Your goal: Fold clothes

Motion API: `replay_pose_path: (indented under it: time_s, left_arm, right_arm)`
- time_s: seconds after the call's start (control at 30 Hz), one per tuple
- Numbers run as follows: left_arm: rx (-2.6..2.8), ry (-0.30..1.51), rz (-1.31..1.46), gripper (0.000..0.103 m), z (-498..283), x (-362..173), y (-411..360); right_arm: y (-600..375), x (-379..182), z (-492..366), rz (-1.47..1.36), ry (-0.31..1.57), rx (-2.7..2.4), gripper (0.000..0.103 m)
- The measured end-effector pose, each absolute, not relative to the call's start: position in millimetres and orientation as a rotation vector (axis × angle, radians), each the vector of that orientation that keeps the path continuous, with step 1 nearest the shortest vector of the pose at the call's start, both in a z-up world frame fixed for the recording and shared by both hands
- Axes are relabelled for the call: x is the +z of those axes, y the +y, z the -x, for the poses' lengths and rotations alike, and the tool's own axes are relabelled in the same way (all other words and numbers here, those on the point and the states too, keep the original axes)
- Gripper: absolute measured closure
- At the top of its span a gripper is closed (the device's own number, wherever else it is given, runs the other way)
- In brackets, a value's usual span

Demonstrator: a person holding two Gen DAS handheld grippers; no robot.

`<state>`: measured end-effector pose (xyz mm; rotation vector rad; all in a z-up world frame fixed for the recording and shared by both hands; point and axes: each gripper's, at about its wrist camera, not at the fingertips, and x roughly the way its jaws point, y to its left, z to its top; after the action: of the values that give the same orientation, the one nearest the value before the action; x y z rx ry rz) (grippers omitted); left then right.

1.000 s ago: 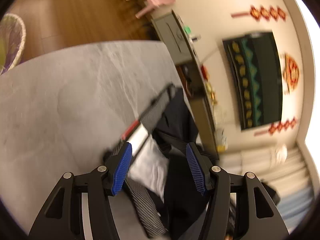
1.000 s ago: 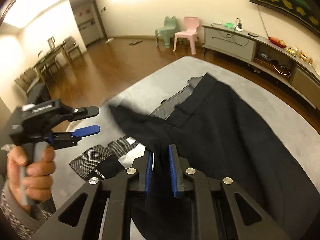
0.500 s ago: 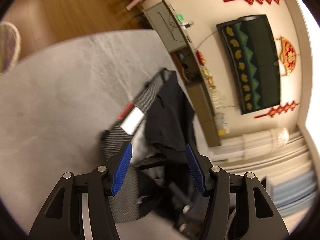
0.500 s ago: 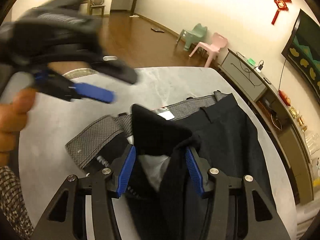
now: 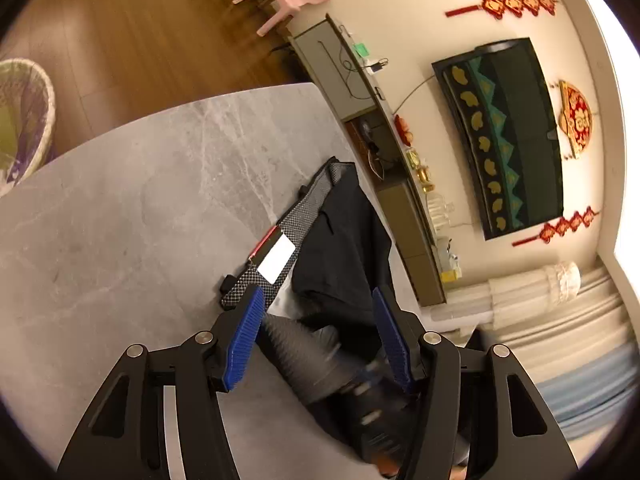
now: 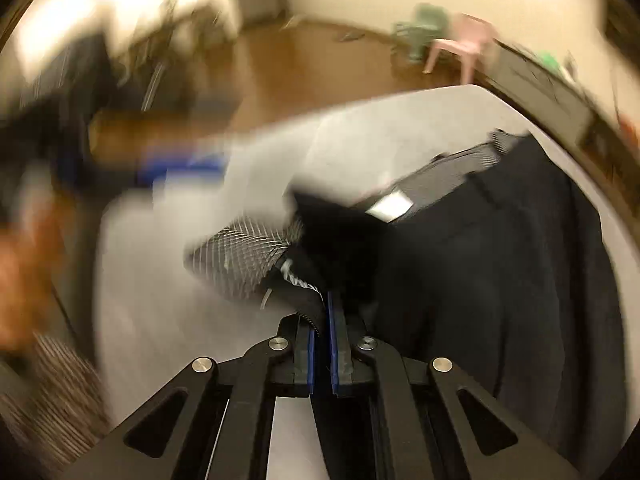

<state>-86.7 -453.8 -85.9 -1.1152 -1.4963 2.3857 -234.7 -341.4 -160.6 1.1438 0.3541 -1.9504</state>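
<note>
A pair of black trousers (image 6: 500, 248) lies on the grey marble table (image 5: 140, 208), with its checked grey waistband lining (image 5: 296, 228) and a white label turned out. My right gripper (image 6: 322, 312) is shut on the waistband edge near the checked lining (image 6: 244, 256). My left gripper (image 5: 320, 332) is open and empty, above the table, with the trousers (image 5: 344, 240) just beyond its fingers. The other gripper shows blurred below its fingertips in the left wrist view. The right wrist view is motion-blurred on its left side.
A woven basket (image 5: 20, 120) stands on the wooden floor left of the table. A low sideboard (image 5: 360, 92), a pink chair (image 5: 288, 0) and a green chair stand by the far wall. The table edge runs close behind the trousers.
My right gripper opened half a second ago and has now shut on the waistband. My left gripper stayed open and drew back from the trousers.
</note>
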Motion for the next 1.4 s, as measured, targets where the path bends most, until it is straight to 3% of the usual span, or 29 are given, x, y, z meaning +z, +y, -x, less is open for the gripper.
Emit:
replay_pose_path:
  time_s: [0.1, 0.27, 0.4, 0.47, 0.57, 0.73, 0.93, 0.97, 1.0, 1.13, 1.27, 1.37, 1.4]
  left_arm:
    - [2.360, -1.420, 1.165, 0.045, 97, -90, -439]
    - [2.289, -1.264, 1.274, 0.045, 122, -106, -400]
    - [2.208, -1.372, 1.332, 0.045, 138, -136, -398]
    - [2.145, -1.512, 1.300, 0.045, 138, -148, -408]
    - [2.060, -1.688, 1.241, 0.045, 134, -159, -421]
    - [2.021, -1.782, 1.212, 0.045, 128, -164, -425]
    - [2.012, -1.797, 1.214, 0.045, 128, -167, -426]
    - [2.008, -1.801, 1.212, 0.045, 128, -168, -427]
    - [2.005, -1.803, 1.212, 0.045, 129, -168, -427]
    - [2.035, -1.771, 1.228, 0.044, 132, -167, -427]
    - [2.165, -1.711, 1.246, 0.044, 139, -157, -425]
    - [2.304, -1.760, 1.183, 0.044, 134, -149, -440]
    - [2.324, -1.790, 1.158, 0.044, 130, -149, -448]
  right_arm:
    - [-326, -161, 261, -1.231, 0.175, -1.938, 0.097]
    - [-330, -190, 274, -1.358, 0.107, -1.896, 0.093]
    - [-320, -179, 268, -1.328, 0.107, -1.893, 0.057]
    - [-312, -163, 264, -1.272, 0.121, -1.910, 0.054]
    - [-308, -138, 261, -1.192, 0.232, -1.962, 0.054]
    - [-312, -114, 262, -1.111, 0.383, -2.078, 0.054]
    - [-354, -153, 289, -1.220, 0.596, -1.972, 0.055]
    - [-356, -156, 294, -1.236, 0.599, -1.968, 0.073]
    - [-355, -156, 297, -1.249, 0.590, -1.975, 0.097]
    - [-331, -134, 300, -1.203, 0.453, -2.089, 0.097]
    - [-291, -94, 278, -1.075, 0.131, -2.198, 0.097]
    - [-300, -109, 259, -1.101, 0.065, -2.051, 0.092]
    - [-308, -122, 255, -1.134, 0.076, -1.984, 0.081]
